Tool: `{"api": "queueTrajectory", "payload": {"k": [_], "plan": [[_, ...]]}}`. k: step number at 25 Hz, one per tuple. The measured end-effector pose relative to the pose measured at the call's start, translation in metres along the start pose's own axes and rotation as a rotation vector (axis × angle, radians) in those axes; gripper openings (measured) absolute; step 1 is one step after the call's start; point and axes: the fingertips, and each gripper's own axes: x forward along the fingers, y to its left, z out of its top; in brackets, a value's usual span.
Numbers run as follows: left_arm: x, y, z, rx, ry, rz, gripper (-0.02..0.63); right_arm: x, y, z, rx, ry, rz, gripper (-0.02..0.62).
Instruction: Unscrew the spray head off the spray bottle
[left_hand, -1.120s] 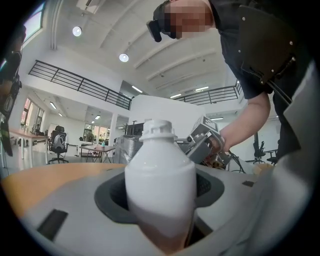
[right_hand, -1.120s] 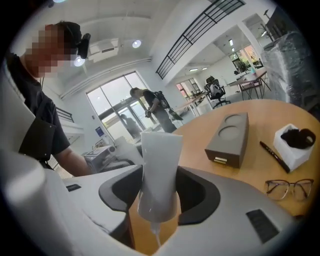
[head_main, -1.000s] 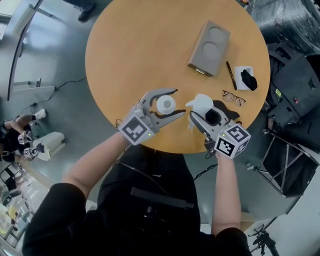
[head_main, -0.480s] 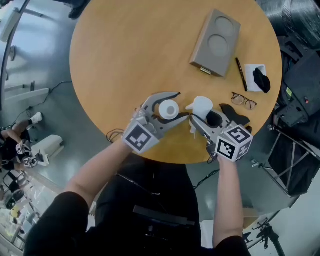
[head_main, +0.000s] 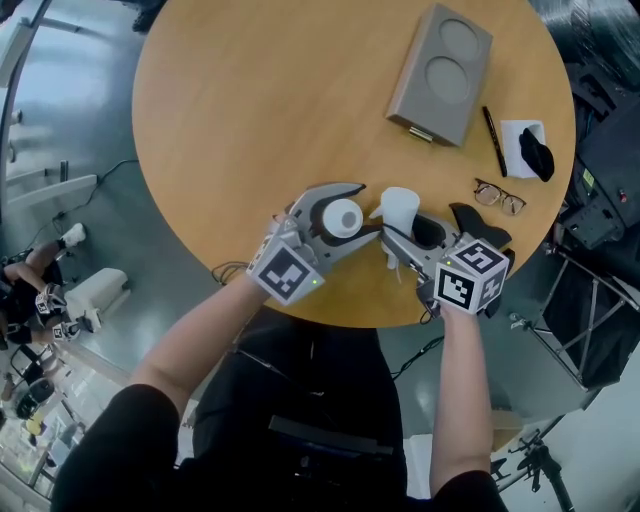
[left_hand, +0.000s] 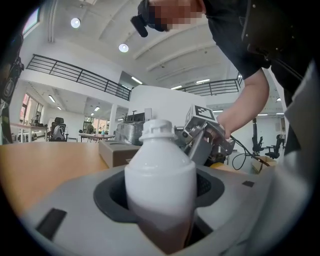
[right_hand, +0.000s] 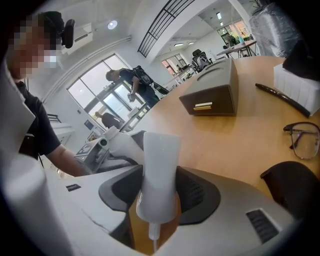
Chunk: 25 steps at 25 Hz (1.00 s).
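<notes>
Spray bottle (head_main: 343, 217), white, sits upright between the left tongs (head_main: 368, 208), lower middle of the head view, over the near edge of the round wooden desk (head_main: 250, 120). In the left gripper view the bottle (left_hand: 160, 185) fills the middle. Both dark pads press its sides, so the left tongs are pinching the bottle body. The neck on top is bare, with no sprayer on it. Can't tell if its base touches the desk.

Spray head (head_main: 400, 210), white, is off the bottle and just right of it in the head view, not touching it as far as I can see. The right tongs (head_main: 400, 228) are pinching it. In the right gripper view the spray head (right_hand: 159, 175) stands between the two dark pads, with a thin tube stub (right_hand: 152, 240) hanging from its lower end.

The two grippers point toward each other, tips close, marker cubes toward the person. Bare forearms come in from the bottom of the frame.

Elsewhere on the desk:
- Upper right: grey box (head_main: 440, 75) with two round recesses.
- Right of the box: black pen (head_main: 494, 140).
- Right of the pen: white pad (head_main: 520, 130) with a black object (head_main: 537, 155) on it.
- Below the pen: glasses (head_main: 498, 196).
- Beside the right gripper: a dark rounded thing (head_main: 470, 215), too unclear to name.
</notes>
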Motion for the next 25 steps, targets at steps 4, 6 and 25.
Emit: {"api": "queueTrajectory", "payload": {"k": [4,6,25], "plan": [[-0.007,-0.005,-0.006,0.007,0.028,-0.007,0.308,0.005,0.001,-0.010,0.002,0.026,-0.015,0.230],[-0.012,-0.003,-0.012,-0.009,0.078,0.009,0.310,0.008,0.001,-0.014,0.006,0.033,-0.020,0.230],[-0.044,-0.009,0.000,0.000,0.145,0.020,0.370,-0.003,0.004,-0.007,0.059,-0.044,-0.115,0.307]]}}
